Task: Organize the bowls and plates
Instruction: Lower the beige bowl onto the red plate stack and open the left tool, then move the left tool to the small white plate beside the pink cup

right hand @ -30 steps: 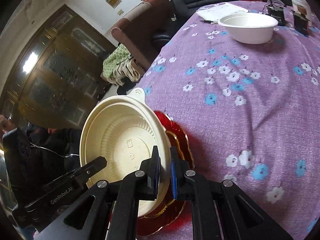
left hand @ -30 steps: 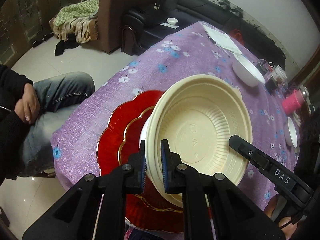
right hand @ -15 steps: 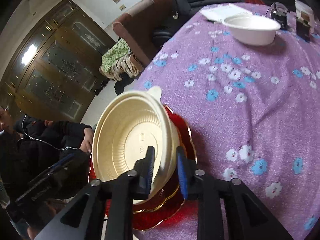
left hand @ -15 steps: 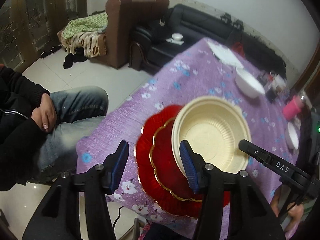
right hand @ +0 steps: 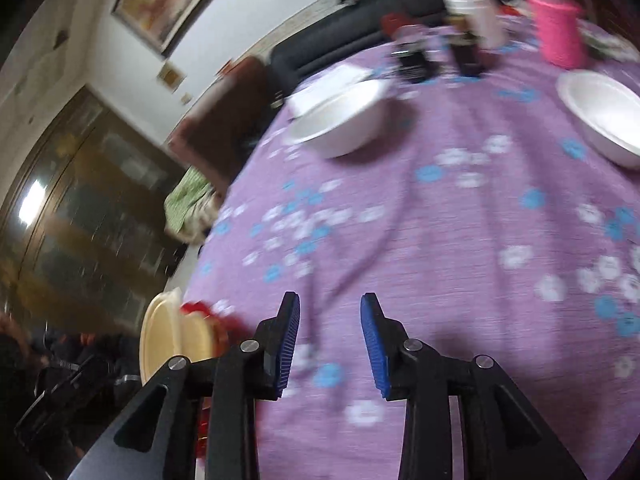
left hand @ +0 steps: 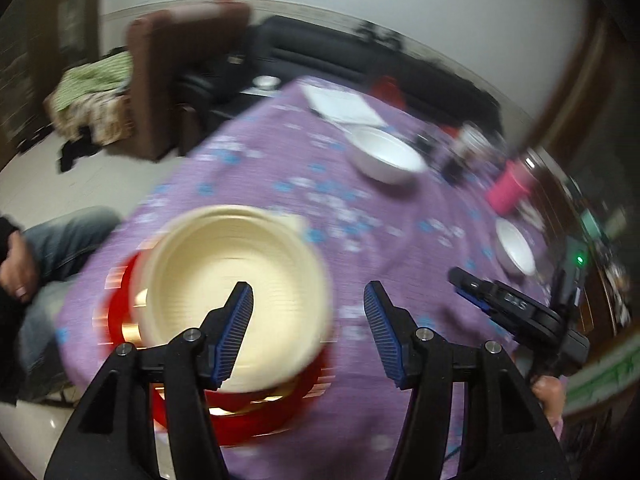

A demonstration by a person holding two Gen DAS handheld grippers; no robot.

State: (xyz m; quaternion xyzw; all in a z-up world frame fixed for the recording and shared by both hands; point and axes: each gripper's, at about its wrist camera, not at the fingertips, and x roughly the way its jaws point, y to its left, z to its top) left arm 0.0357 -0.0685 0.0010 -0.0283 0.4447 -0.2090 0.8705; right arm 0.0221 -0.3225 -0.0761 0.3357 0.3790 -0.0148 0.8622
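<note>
On the purple flowered tablecloth, the cream plastic bowl sits on the red scalloped plate; the left gripper has just spread, empty. Right view: the right gripper, jaws likewise just parted, empty; white bowls beyond.

cream bowl, red plate, purple floral tablecloth

Purple flowered tablecloth covers the tabletop. Pink cup near its far edge, papers beyond. Brown armchair, black sofa behind. Seated person's jeans at left.
</note>
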